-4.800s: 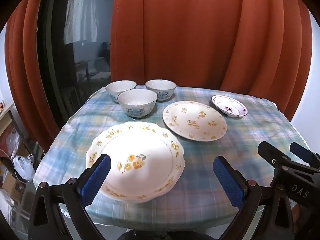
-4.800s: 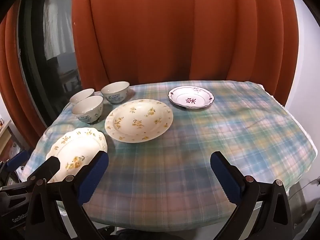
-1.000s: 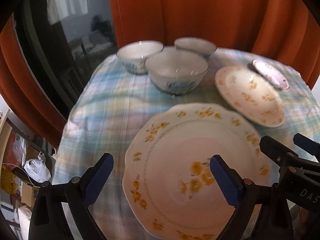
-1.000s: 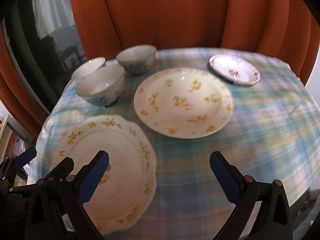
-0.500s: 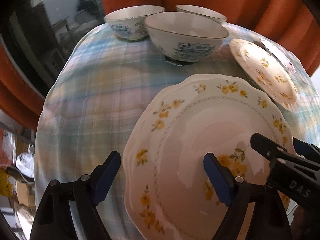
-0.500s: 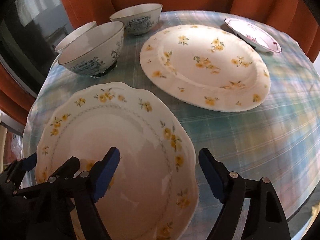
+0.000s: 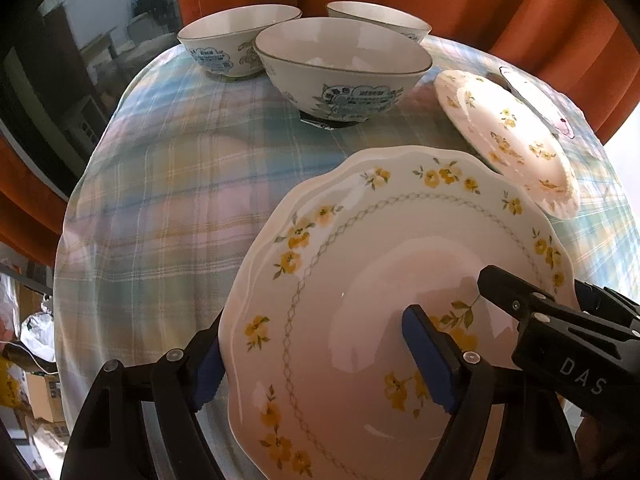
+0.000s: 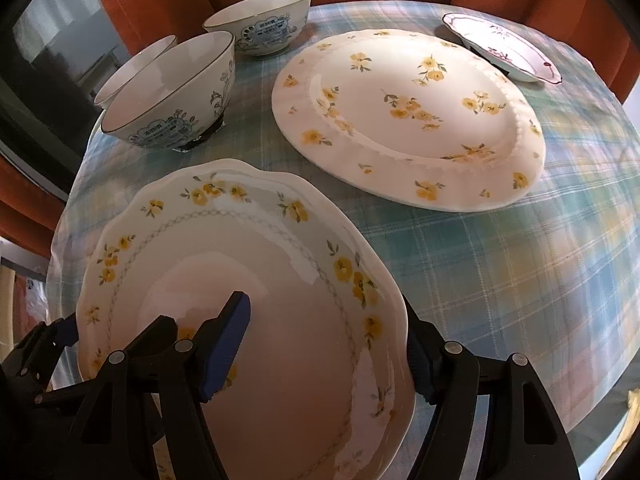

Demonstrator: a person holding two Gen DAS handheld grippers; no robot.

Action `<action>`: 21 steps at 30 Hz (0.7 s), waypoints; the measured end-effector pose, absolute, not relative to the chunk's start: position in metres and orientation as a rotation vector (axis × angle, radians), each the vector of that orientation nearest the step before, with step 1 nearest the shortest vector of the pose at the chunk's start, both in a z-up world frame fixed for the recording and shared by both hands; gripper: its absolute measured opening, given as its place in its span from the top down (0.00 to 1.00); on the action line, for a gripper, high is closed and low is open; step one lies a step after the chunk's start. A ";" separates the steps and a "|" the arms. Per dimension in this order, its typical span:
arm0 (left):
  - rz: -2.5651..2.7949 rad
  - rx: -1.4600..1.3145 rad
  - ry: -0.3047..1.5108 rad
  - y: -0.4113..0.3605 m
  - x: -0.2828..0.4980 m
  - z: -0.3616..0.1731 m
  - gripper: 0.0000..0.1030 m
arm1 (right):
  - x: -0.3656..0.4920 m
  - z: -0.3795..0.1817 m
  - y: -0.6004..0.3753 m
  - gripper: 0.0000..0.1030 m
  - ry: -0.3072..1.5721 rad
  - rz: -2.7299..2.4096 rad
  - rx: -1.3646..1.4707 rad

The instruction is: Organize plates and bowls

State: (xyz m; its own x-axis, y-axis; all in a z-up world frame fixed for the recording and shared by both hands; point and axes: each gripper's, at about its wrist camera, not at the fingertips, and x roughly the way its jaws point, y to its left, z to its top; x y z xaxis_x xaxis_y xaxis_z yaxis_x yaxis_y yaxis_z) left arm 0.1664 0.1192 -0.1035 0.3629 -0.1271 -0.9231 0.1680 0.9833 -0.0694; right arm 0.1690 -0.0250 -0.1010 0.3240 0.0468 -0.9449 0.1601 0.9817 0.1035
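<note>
Both grippers, left (image 7: 320, 352) and right (image 8: 324, 348), straddle the scalloped plate (image 7: 400, 280) at the bench's near edge, jaws unclenched; uneven squeezing could tip it off.

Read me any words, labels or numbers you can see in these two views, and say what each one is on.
"DAS": white letters on the black body of the right gripper, seen in the left wrist view at the lower right.
Blue panels on the bowls: markings that may be characters, too small and blurred to read.
Plates and tablecloth: no text visible.
</note>
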 end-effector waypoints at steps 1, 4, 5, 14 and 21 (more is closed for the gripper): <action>-0.194 0.036 1.184 0.118 0.166 -0.101 0.21 | 0.169 -0.099 -0.025 0.28 1.242 -0.077 0.187; -0.204 0.022 1.187 0.113 0.166 -0.093 0.21 | 0.168 -0.089 -0.029 0.28 1.236 -0.085 0.177; -0.209 0.019 1.186 0.112 0.165 -0.091 0.21 | 0.171 -0.086 -0.030 0.28 1.234 -0.088 0.174; -0.234 0.049 1.108 0.068 0.165 -0.068 0.22 | 0.165 -0.052 -0.061 0.28 1.174 -0.138 0.162; -0.206 0.044 1.091 0.021 0.161 -0.068 0.22 | 0.164 -0.050 -0.102 0.28 1.142 -0.111 0.168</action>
State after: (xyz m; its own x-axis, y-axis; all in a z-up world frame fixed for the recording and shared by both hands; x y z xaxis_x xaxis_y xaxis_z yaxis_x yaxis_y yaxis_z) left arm 0.1606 0.0215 -0.0675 0.4445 -0.1449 -0.8840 0.1881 0.9799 -0.0660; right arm 0.1639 -0.1020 -0.0498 0.4121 -0.0017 -0.9111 0.1730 0.9820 0.0764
